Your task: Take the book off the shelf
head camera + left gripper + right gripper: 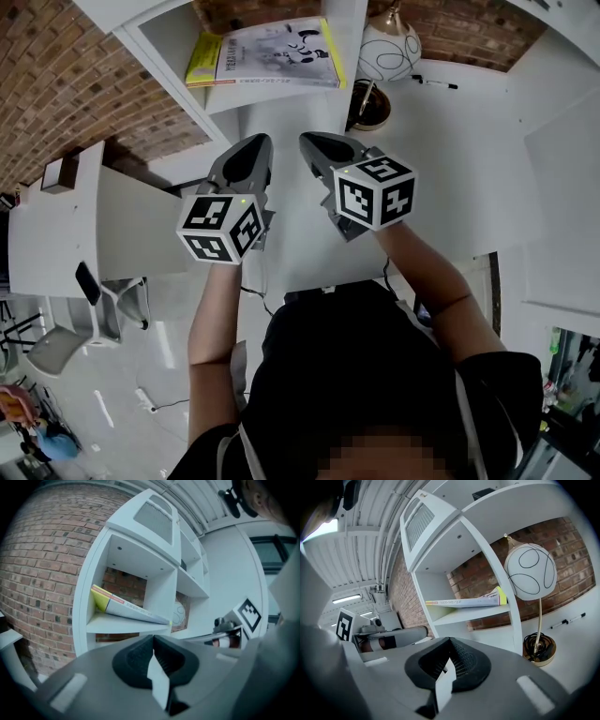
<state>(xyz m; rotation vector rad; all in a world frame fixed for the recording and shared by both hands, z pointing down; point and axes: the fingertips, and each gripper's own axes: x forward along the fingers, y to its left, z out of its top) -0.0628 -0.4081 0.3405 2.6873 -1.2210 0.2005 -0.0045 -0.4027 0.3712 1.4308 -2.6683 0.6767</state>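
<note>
Book [267, 54] on the shelf [281, 101], lamp [389, 49] on the tabletop [450, 141] to its right.

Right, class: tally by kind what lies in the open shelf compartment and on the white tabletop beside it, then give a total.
Book: 1
Lamp: 1
Pens: 2
Total: 4

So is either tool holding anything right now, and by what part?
Nothing is held. The left tool and right tool are both shut and empty; the book lies untouched on the shelf.
</note>
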